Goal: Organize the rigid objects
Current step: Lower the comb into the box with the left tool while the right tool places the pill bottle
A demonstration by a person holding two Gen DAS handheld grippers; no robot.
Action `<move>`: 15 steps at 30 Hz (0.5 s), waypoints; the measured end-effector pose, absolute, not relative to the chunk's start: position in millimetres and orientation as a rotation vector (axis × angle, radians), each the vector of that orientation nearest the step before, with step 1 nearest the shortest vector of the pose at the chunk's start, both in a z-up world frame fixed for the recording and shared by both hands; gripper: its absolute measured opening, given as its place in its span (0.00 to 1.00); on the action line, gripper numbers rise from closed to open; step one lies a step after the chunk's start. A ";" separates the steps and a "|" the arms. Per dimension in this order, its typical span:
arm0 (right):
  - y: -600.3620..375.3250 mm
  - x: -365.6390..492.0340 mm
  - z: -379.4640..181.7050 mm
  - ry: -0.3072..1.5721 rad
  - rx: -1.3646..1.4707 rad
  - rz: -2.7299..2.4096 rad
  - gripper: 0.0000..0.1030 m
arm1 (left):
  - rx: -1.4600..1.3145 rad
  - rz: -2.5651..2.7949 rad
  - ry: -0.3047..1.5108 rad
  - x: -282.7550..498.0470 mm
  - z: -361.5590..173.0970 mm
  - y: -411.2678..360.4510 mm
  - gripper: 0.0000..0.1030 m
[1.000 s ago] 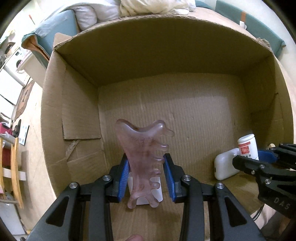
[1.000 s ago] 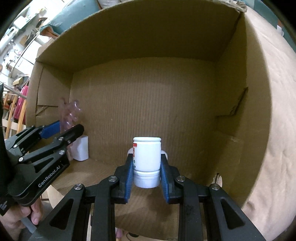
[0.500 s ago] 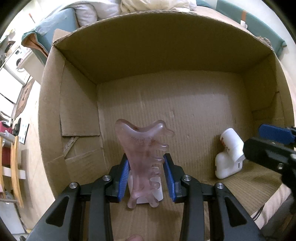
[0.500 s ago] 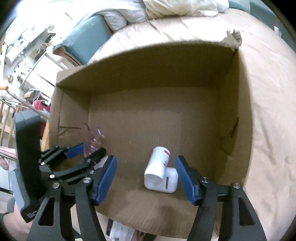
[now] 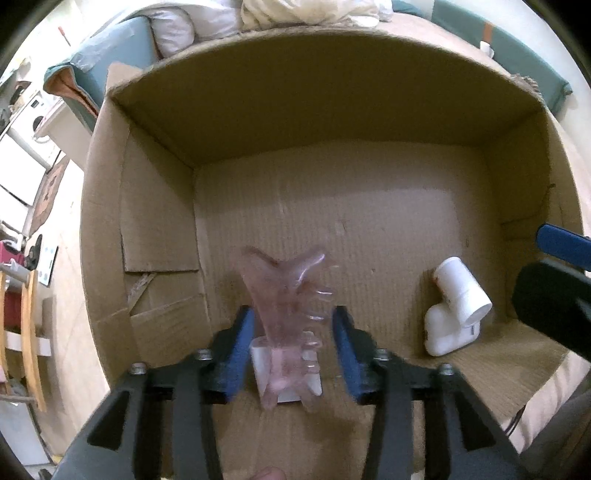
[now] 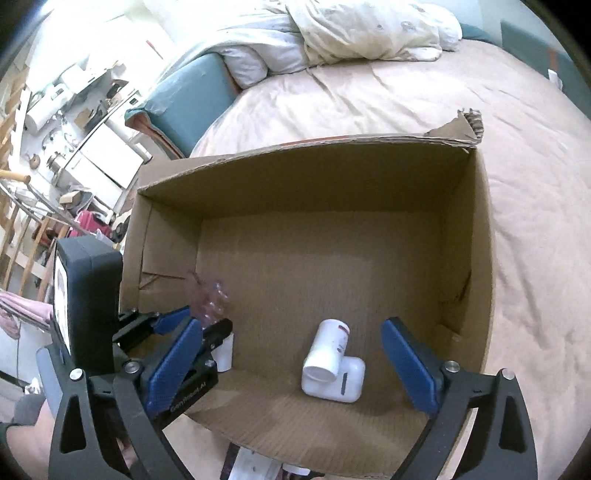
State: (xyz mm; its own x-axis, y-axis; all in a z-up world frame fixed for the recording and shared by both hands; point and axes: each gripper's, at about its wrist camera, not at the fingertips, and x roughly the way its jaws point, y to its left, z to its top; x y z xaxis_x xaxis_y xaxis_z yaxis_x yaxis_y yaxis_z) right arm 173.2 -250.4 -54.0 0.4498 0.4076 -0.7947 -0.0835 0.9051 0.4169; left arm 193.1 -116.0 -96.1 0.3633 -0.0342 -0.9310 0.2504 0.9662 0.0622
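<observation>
A pink translucent comb-like scraper (image 5: 284,306) stands blurred between the blue pads of my left gripper (image 5: 291,317). Its jaws are opening, with a gap showing on each side of the scraper. A small white box (image 5: 258,358) sits on the floor under it. A white bottle (image 6: 327,347) lies tipped over on a white case (image 6: 347,380) on the floor of the cardboard box (image 6: 314,177). My right gripper (image 6: 290,325) hangs above them, its jaws opening wide and empty. In the right wrist view my left gripper (image 6: 205,319) is at the left with the scraper (image 6: 207,295).
The cardboard box (image 5: 332,92) rests on a bed with a beige cover (image 6: 406,96) and a crumpled duvet (image 6: 369,29). Its left wall has a loose flap (image 5: 159,236). My right gripper (image 5: 528,262) enters the left wrist view at the right edge. Furniture and clutter stand off to the left.
My right gripper let go of the white bottle, which tipped onto the white case, then opened wide and rose. My left jaws widened off the pink scraper.
</observation>
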 end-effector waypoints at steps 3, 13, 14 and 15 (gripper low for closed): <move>-255.3 172.4 -54.2 1.064 0.360 0.304 1.00 | 0.201 -0.229 1.180 187.9 -91.6 -122.2 0.70; -261.7 170.5 -49.6 1.041 0.390 0.293 1.00 | 0.205 -0.202 1.142 178.6 -86.1 -122.6 0.88; -262.0 170.5 -48.6 1.039 0.391 0.292 1.00 | 0.185 -0.194 1.154 177.4 -84.9 -117.8 0.88; -262.3 170.6 -47.8 1.038 0.390 0.291 1.00 | 0.164 -0.191 1.168 175.1 -79.2 -110.0 0.88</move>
State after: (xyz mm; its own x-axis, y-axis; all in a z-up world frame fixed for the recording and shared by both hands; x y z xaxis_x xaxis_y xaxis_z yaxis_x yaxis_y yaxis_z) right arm 170.6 -262.3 -47.8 0.4800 0.4129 -0.7741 -0.0505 0.8939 0.4454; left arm 175.1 -110.0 -79.2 0.3790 -0.0635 -0.9232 0.2338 0.9718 0.0291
